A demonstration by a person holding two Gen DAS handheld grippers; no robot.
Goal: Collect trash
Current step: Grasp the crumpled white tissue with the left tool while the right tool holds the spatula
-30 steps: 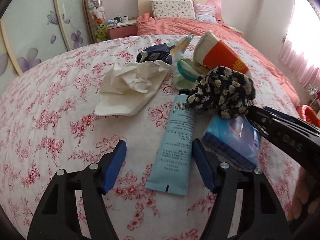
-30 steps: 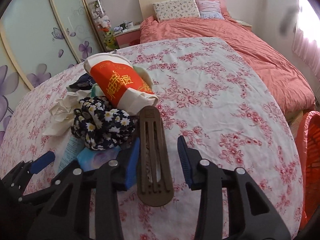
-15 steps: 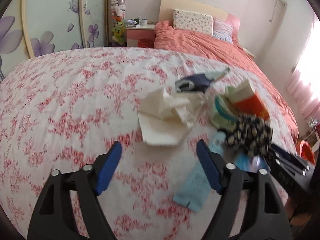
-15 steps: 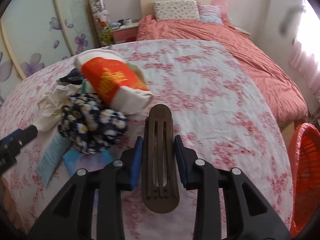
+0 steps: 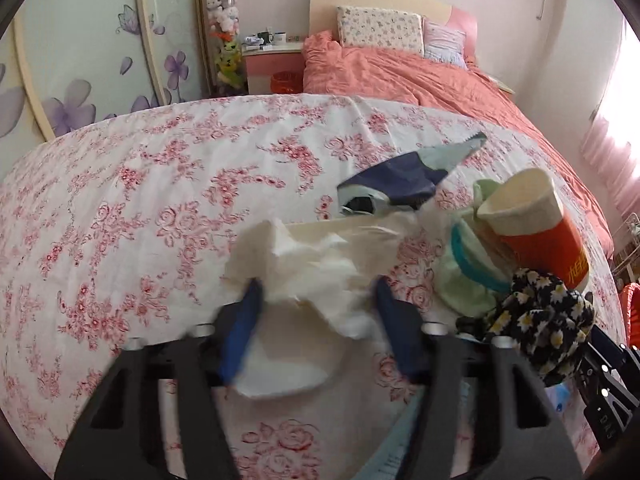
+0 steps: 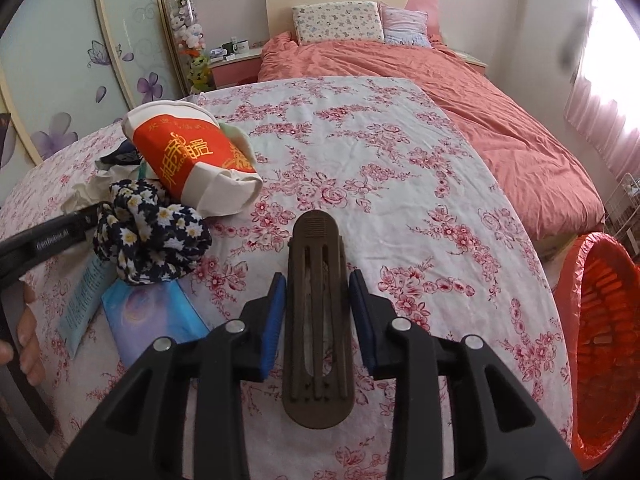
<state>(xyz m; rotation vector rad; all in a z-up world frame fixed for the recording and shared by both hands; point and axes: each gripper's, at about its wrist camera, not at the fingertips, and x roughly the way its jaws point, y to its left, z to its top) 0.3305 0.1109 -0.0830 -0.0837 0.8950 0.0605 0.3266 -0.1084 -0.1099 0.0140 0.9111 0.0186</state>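
A crumpled white tissue point(image 5: 312, 264) lies on the flowered bedspread point(image 5: 160, 200). My left gripper point(image 5: 316, 304) straddles it with jaws closing, and the blurred blue pads point(image 5: 248, 312) meet its two sides. My right gripper point(image 6: 318, 280) is shut on a brown slotted plastic clip point(image 6: 318, 320) that sticks out forward between the pads. To the right of the tissue sits a heap: an orange and white paper cup point(image 5: 536, 232), a dark daisy-print fabric piece point(image 5: 536, 312), a navy wrapper point(image 5: 400, 184) and a pale green cloth point(image 5: 464, 280).
An orange mesh basket point(image 6: 600, 340) with a liner stands off the bed's right edge. A light blue tube point(image 6: 80, 300) and a blue packet point(image 6: 152, 320) lie by the heap. A person's hand point(image 6: 28, 344) holds the left gripper's handle. A second bed point(image 6: 440, 80) lies behind.
My left gripper swung left from the blue tube to the white tissue, and its jaws narrowed around it. My right gripper pinched in onto the brown clip and has kept hold.
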